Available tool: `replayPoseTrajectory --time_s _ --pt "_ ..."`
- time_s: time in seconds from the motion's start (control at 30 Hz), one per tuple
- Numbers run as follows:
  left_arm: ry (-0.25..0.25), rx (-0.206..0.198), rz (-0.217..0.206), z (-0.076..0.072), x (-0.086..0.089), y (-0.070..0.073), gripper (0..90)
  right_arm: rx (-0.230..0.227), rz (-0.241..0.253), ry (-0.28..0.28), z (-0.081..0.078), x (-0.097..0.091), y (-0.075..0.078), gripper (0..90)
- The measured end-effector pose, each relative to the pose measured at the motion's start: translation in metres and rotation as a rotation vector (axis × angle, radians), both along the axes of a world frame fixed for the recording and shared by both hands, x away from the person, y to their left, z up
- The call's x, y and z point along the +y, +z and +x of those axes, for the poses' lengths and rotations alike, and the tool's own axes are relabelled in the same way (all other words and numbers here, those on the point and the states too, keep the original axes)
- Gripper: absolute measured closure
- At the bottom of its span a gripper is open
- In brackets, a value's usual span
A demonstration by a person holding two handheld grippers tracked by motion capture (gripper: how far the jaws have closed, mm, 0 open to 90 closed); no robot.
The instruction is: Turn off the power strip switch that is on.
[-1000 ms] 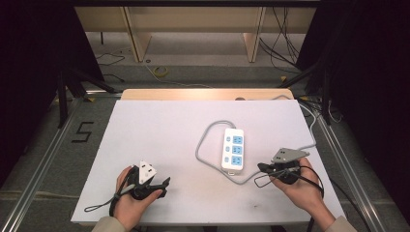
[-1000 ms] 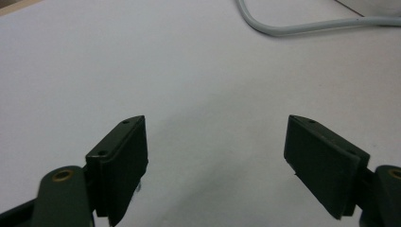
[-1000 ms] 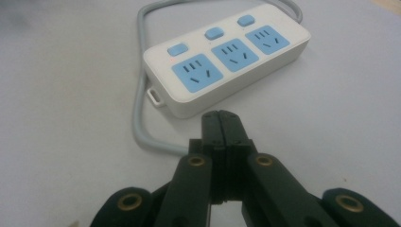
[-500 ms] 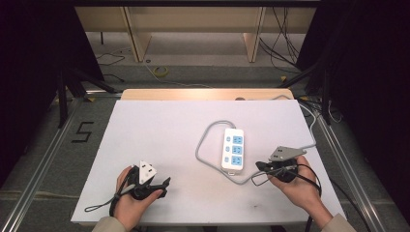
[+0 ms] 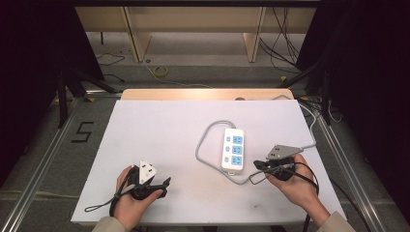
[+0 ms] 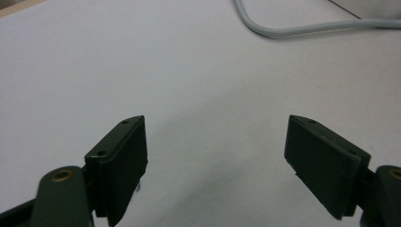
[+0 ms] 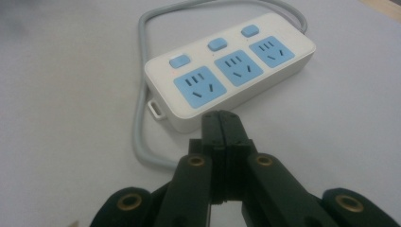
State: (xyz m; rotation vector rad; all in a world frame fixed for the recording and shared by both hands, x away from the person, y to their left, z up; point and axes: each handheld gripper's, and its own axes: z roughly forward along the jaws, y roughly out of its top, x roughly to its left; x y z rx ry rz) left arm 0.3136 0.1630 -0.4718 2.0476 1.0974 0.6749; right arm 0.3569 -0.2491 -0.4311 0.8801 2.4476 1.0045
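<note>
Smooth, slightly glossy white plastic on the power strip [image 7: 227, 80], with pale blue sockets; rubbery grey cable [image 7: 142, 123]; matt black plastic jaws; matt white table [image 5: 159, 135].

From my left gripper [image 6: 215, 161] the grey cable [image 6: 302, 29] runs off the top and right edges, and a white corner at the upper right is cut off too short for me to name it. Both my left jaws are cropped by the bottom edge. From my right gripper [image 7: 221, 124], my own closed jaws cover part of the near end of the power strip [image 7: 227, 78]. In the high view my right hand [image 5: 290, 181] hides most of that gripper's body, and the strip's switch markings are too small to read.
</note>
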Motion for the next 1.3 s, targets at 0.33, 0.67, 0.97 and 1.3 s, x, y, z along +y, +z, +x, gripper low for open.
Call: replayPoseTrajectory --time_s 0.33,0.67,0.97,1.3 --pt "0.000 0.001 0.000 0.000 0.000 0.000 21.8 0.003 -0.006 -0.001 0.004 0.003 0.001 90.0" --pt "0.001 0.001 -0.002 0.000 0.000 0.000 21.8 0.001 -0.014 0.000 0.008 0.006 0.003 90.0" --pt "-0.001 0.000 0.002 0.000 0.000 0.000 21.8 0.008 -0.018 0.000 0.011 0.009 0.003 90.0" --pt "0.000 0.001 0.001 0.000 0.000 -0.001 21.8 0.018 -0.027 0.002 0.014 0.012 0.003 90.0"
